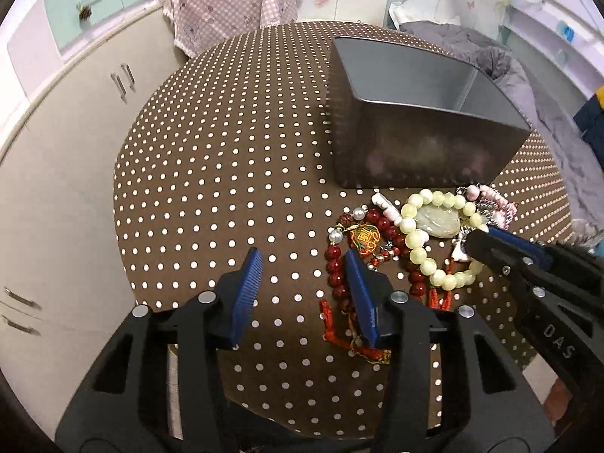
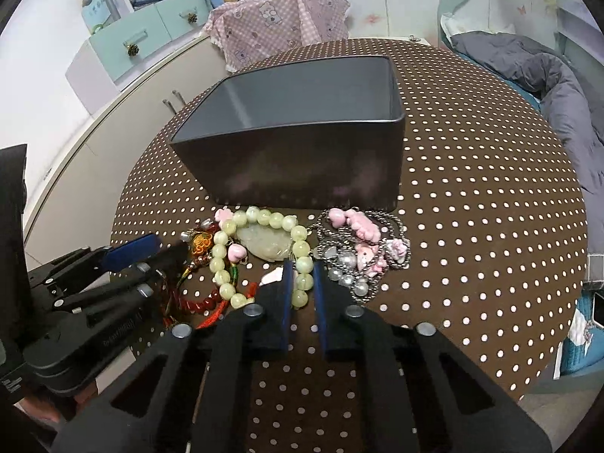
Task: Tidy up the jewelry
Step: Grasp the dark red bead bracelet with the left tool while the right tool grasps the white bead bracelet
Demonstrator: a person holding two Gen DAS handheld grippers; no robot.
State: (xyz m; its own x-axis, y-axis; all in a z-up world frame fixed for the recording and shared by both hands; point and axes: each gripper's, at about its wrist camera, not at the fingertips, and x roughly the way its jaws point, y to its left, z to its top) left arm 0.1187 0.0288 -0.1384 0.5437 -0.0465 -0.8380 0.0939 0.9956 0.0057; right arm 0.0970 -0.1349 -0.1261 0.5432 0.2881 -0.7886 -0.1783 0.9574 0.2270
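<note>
Jewelry lies heaped on the polka-dot tablecloth point(image 2: 472, 226) directly in front of the grey box point(image 2: 302, 162). Right gripper point(image 2: 302, 283) is closed on the pale green bead bracelet point(image 2: 298, 241), with beads pinched between its blue pads. Left gripper point(image 1: 302, 264) stands partly open, gripping nothing; one finger overlaps the red bead strand point(image 1: 334, 264). A pink charm chain point(image 2: 362, 241) lies beside the bracelet.
</note>
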